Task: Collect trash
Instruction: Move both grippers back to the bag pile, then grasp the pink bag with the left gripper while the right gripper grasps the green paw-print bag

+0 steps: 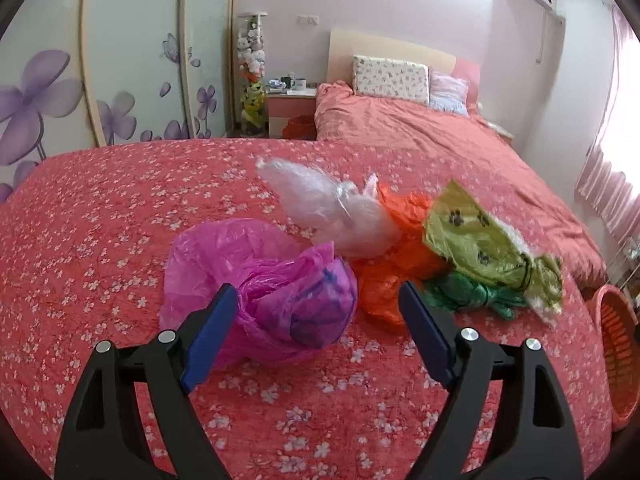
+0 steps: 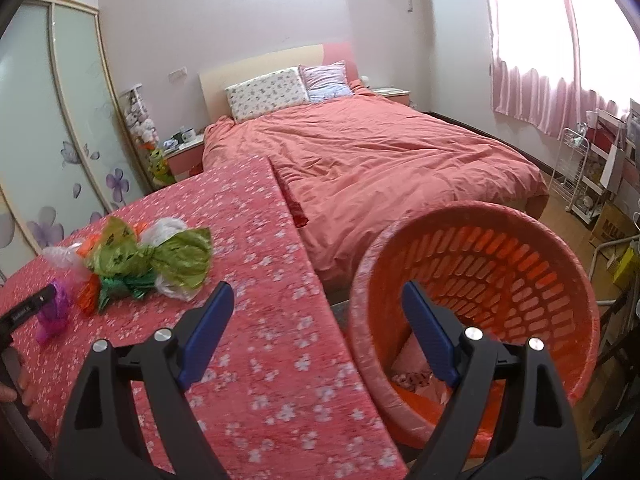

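Crumpled plastic bags lie in a heap on the red flowered tablecloth (image 1: 100, 220): a pink bag (image 1: 264, 280), a clear bag (image 1: 336, 208), an orange bag (image 1: 384, 280), a yellow-green bag (image 1: 480, 244) and a green bag (image 1: 472, 294). My left gripper (image 1: 318, 300) is open, its jaws on either side of the pink bag's near end. My right gripper (image 2: 318, 300) is open and empty, over the table edge beside the orange basket (image 2: 520, 248). The heap (image 2: 152, 260) and the left gripper (image 2: 28, 308) also show in the right wrist view.
The orange basket (image 1: 616, 344) stands off the table's right edge, with something pale at its bottom (image 2: 416, 376). A bed (image 2: 380, 160) with a red cover lies behind the table. A wardrobe (image 1: 120, 60) stands on the left, shelves and boxes (image 2: 600, 184) on the right.
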`<state>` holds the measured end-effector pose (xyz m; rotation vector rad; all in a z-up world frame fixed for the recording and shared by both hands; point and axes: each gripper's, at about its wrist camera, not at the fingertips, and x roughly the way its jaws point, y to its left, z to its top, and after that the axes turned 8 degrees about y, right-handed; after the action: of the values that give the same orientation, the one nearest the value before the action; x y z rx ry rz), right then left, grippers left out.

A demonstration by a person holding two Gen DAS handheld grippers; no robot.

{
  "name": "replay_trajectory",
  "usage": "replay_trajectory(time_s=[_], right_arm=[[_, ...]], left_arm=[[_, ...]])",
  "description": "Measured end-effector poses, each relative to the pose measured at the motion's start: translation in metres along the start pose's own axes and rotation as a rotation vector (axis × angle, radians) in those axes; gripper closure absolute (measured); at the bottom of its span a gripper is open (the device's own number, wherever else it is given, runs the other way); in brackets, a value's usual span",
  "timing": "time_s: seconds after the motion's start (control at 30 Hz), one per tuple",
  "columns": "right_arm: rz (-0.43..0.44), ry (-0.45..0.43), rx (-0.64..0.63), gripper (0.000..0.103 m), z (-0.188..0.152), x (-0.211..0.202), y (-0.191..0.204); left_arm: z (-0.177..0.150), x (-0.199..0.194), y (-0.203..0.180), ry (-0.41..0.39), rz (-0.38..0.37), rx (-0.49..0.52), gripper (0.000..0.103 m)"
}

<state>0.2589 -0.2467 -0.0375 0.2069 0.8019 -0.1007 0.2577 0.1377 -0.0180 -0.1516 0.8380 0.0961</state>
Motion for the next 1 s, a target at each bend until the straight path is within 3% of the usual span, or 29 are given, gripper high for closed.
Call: replay_trajectory(time_s=[0.1, 0.23, 0.5, 0.63, 0.73, 0.8, 0.9, 1.0], right_arm=[[-0.003, 0.006, -0.024, 0.019, -0.001, 0.002, 0.007], [0.010, 0.020, -0.018, 0.019, -0.003, 0.006, 0.010], [0.020, 0.032, -0.035, 0.019, -0.004, 0.009, 0.021], [0.024, 0.034, -0.043, 0.019, -0.003, 0.010, 0.025], [0.039, 0.042, -0.051, 0.019, -0.002, 0.012, 0.033], [0.054, 0.046, -0.058, 0.019, -0.001, 0.014, 0.042], [0.081, 0.046, -0.081, 0.019, 0.002, 0.017, 0.059], [0.106, 0.042, -0.117, 0.019, 0.008, 0.022, 0.082]], left_arm=[[-0.001, -0.016, 0.006, -0.019, -0.052, -0.004, 0.021], [0.008, -0.017, 0.022, -0.032, -0.024, -0.035, 0.021], [0.006, 0.039, 0.029, 0.113, 0.045, -0.047, 0.020], [0.006, 0.049, 0.029, 0.132, 0.019, -0.047, 0.020], [0.005, 0.052, 0.027, 0.149, -0.029, -0.039, 0.037], [0.006, 0.051, 0.027, 0.141, -0.053, -0.025, 0.056], [0.004, 0.040, 0.026, 0.116, -0.058, 0.012, 0.065], [-0.001, 0.029, 0.036, 0.093, -0.046, 0.020, 0.066]])
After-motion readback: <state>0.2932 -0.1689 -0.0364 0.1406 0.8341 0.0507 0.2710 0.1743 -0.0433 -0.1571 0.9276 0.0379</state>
